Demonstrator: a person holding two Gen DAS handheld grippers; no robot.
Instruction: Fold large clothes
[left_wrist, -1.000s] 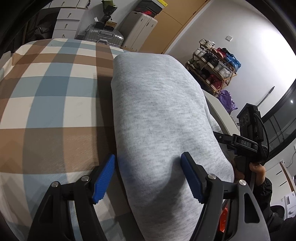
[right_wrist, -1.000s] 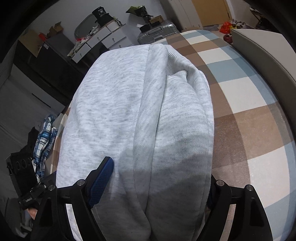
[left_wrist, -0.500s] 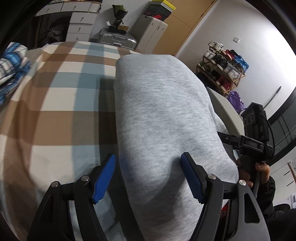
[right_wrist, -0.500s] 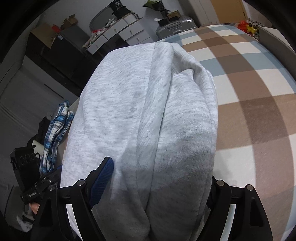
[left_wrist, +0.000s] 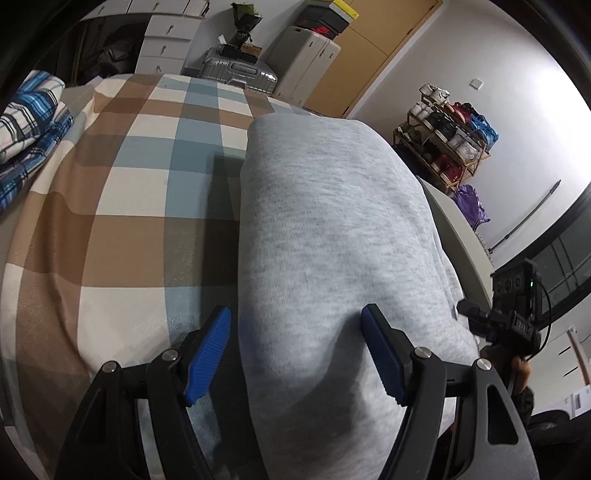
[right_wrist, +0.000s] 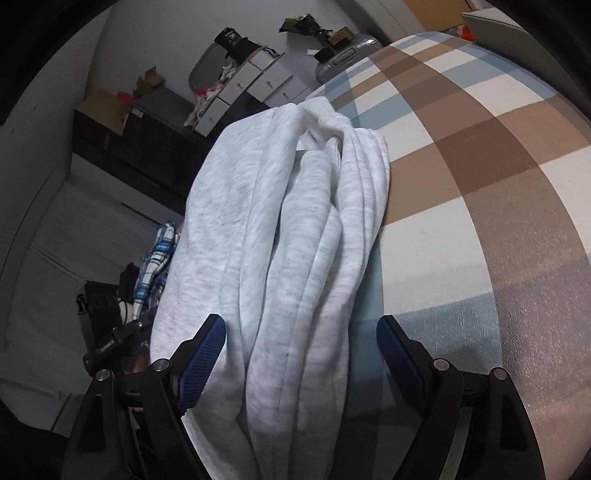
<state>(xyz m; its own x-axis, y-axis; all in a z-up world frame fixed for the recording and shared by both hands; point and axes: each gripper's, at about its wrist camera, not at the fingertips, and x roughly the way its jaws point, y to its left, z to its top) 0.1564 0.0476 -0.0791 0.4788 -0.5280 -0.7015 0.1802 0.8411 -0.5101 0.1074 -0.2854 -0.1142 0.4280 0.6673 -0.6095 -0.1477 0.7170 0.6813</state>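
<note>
A folded light grey sweatshirt lies on the checked bedspread. In the left wrist view my left gripper is open, its blue pads astride the near end of the garment, the cloth bulging between them. In the right wrist view the sweatshirt looks bunched and creased, its far end raised off the bedspread. My right gripper is open with its pads on either side of the near end. Whether the cloth rests on the grippers' bodies is hidden.
A blue plaid garment lies at the bed's left edge. A silver suitcase, white drawers and a shoe rack stand beyond the bed. The right gripper's body shows at the right; the left gripper's body shows at the left.
Both grippers have lifted and tilted with the sweatshirt's near end. In the right wrist view the garment has gone from smooth to bunched, and its far end has risen off the bed.
</note>
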